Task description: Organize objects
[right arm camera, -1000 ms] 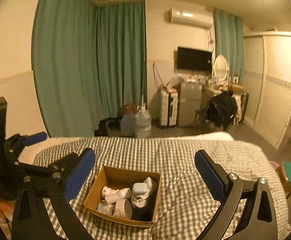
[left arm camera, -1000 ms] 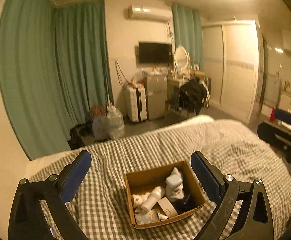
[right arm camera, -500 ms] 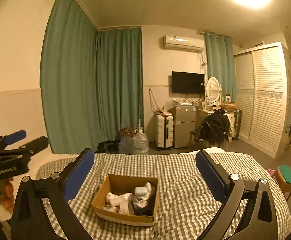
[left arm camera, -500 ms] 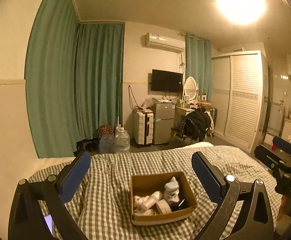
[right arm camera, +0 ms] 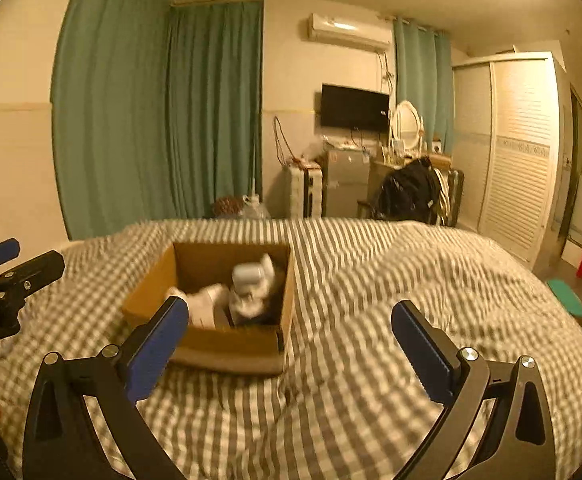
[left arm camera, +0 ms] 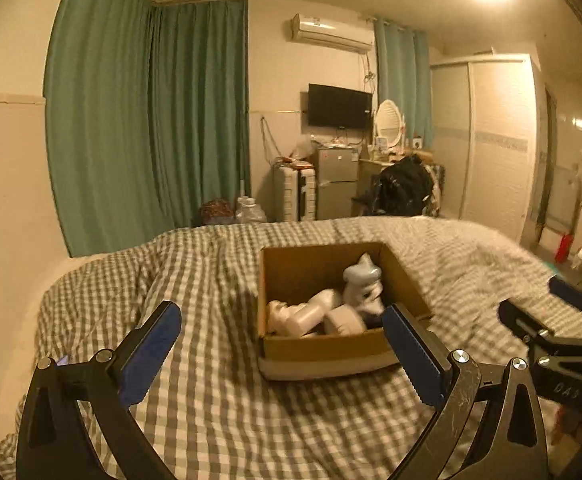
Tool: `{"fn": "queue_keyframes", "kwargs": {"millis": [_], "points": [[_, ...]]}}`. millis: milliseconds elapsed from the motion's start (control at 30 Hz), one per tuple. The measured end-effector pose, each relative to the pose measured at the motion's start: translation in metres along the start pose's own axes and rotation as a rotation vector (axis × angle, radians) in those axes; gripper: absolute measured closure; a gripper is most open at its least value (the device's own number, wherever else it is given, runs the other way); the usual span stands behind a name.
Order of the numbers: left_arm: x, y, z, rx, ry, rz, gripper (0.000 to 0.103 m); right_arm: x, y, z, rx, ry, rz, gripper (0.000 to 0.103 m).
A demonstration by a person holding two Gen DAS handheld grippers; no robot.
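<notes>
An open cardboard box (left arm camera: pixel 323 350) sits on a bed with a grey checked cover (left arm camera: pixel 211 400). In it lie several white bottles and jars (left arm camera: pixel 311 314) and a pale spray bottle (left arm camera: pixel 361 280) standing upright. My left gripper (left arm camera: pixel 279 354) is open and empty, just in front of the box, its right pad by the box's near right corner. My right gripper (right arm camera: pixel 291 352) is open and empty; the box (right arm camera: pixel 227 346) lies ahead to its left, behind its left pad. The right gripper also shows at the right edge of the left wrist view (left arm camera: pixel 551 328).
Green curtains (left arm camera: pixel 151 120) hang behind the bed. Across the room stand a suitcase (left arm camera: pixel 295 196), a small fridge (left arm camera: pixel 337 184), a chair with a black bag (left arm camera: pixel 405 190) and a white wardrobe (left arm camera: pixel 499 140). The left gripper shows at the left edge of the right wrist view (right arm camera: pixel 3 280).
Both grippers have come lower and closer to the box, which now looks larger. Both stayed open and empty. The views are blurred by motion.
</notes>
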State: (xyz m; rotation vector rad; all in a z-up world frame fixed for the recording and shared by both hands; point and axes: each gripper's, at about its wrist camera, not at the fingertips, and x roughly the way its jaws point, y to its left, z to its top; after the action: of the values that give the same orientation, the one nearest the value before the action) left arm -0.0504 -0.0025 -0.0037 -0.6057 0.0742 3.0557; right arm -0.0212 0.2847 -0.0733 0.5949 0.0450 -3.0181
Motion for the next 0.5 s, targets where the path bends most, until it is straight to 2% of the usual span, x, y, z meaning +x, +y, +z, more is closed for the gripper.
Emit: {"fn": "queue_keyframes", "kwargs": {"millis": [100,233,367,500], "points": [[0.003,-0.002,-0.026,0.026,-0.045,0.120,0.000,0.008,-0.001,-0.016,-0.014,0.005,-0.020,0.001],[0.011,0.007,-0.045,-0.015,-0.022,0.103,0.000,0.013,-0.004,-0.029,0.010,0.000,0.000,0.001],[0.017,0.013,-0.056,-0.045,0.019,0.102,0.000,0.019,0.003,-0.032,-0.019,0.006,-0.016,0.001],[0.011,0.009,-0.057,-0.025,-0.009,0.103,0.000,0.019,0.008,-0.033,-0.039,0.001,-0.023,0.001]]}}
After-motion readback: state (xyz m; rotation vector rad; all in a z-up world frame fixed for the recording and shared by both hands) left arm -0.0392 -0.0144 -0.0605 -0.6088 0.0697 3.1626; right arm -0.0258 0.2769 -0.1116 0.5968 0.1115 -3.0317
